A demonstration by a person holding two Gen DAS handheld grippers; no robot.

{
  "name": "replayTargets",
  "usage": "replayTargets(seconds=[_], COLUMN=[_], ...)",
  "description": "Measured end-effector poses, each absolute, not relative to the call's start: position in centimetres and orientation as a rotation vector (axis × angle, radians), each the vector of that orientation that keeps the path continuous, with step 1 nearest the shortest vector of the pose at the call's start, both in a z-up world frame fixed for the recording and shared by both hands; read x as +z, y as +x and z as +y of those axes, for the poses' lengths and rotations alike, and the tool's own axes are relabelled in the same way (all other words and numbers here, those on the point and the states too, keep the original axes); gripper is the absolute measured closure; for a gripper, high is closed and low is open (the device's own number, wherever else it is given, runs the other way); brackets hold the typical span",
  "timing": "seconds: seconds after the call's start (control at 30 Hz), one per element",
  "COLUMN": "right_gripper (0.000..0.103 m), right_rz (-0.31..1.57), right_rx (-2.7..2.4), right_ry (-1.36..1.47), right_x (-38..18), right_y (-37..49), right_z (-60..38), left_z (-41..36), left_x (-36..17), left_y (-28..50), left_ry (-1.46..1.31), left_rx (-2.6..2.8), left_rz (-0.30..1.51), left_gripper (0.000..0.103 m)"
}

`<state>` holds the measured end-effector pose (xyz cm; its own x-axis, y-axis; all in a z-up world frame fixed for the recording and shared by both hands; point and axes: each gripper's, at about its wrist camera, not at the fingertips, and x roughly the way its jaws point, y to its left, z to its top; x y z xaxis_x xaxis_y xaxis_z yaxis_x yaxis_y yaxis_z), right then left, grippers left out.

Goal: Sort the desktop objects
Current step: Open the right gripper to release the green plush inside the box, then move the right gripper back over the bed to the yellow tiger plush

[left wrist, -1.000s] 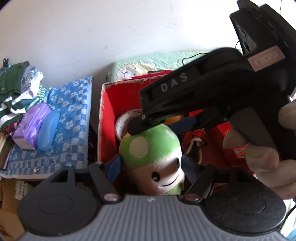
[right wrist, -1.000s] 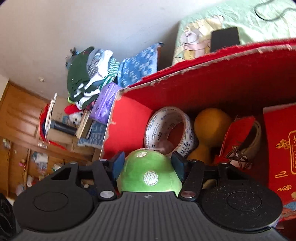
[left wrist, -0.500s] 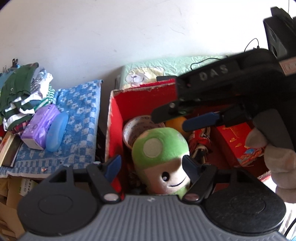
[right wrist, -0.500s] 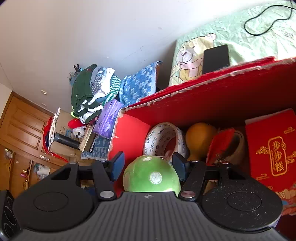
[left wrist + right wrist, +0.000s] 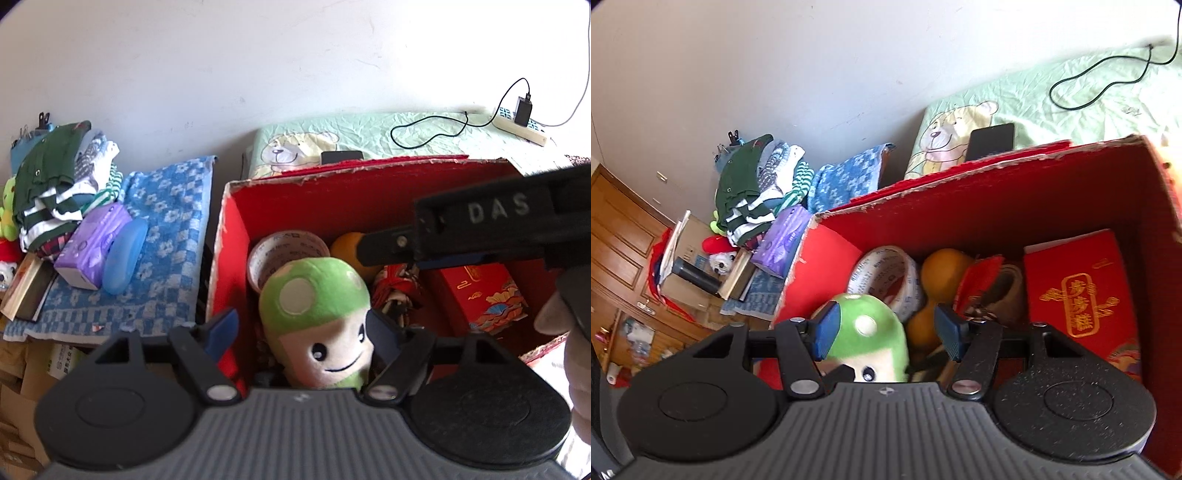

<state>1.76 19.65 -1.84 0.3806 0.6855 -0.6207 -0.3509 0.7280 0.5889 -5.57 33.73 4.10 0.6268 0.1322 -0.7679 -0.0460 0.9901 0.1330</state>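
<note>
The green mushroom plush [image 5: 317, 314] sits inside the red cardboard box [image 5: 369, 192], low in the centre of the left wrist view, its white-spotted cap up and its smiling face toward the camera. The left claw [image 5: 301, 332] is spread wide, its 2 blue-padded fingers [image 5: 221, 328] standing on either side of the plush with a gap on each side, so it grips nothing. In the right wrist view the right claw [image 5: 886, 332] is likewise open: the plush [image 5: 871, 332] lies low between its fingers, nearer the left pad, and no pad presses into it. Behind the plush in the box stand a roll of printed tape [image 5: 288, 254] on its edge and an orange gourd-shaped object [image 5: 942, 273], then a bundle of red fabric and cord [image 5: 395, 288], and at the right a red gift box [image 5: 1078, 295] with gold characters. The right claw's black body, marked DAS, crosses the right side of the left wrist view above the box. In the left part of that view a blue checked towel [image 5: 173, 236] carries a purple tissue pack [image 5: 92, 247] and a blue case [image 5: 123, 254], with folded clothes [image 5: 59, 177] piled beyond them. Behind the box, a green bear-print sheet [image 5: 369, 136] holds a dark phone [image 5: 990, 142] and a black cable [image 5: 424, 129].
</note>
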Motion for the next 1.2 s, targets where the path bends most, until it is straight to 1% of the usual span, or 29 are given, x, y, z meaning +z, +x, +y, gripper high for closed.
replayTargets(seconds=[0.57, 0.97, 1.2], right_gripper=[0.042, 0.042, 0.042], right_rz=[0.912, 0.869, 0.857], right_rx=[0.680, 0.730, 0.735], right_ry=[0.395, 0.304, 0.291], right_x=[-1.4, 0.6, 0.9], right_y=[0.0, -1.3, -1.3], right_z=[15.5, 12.1, 9.6], left_z=[30.5, 26.3, 23.5], left_x=[4.7, 5.6, 5.7], left_y=[-6.1, -6.3, -6.0], left_ry=[0.143, 0.115, 0.111], left_rx=[0.222, 0.301, 0.308], left_rz=[0.916, 0.932, 0.935], left_gripper=[0.018, 0.013, 0.007])
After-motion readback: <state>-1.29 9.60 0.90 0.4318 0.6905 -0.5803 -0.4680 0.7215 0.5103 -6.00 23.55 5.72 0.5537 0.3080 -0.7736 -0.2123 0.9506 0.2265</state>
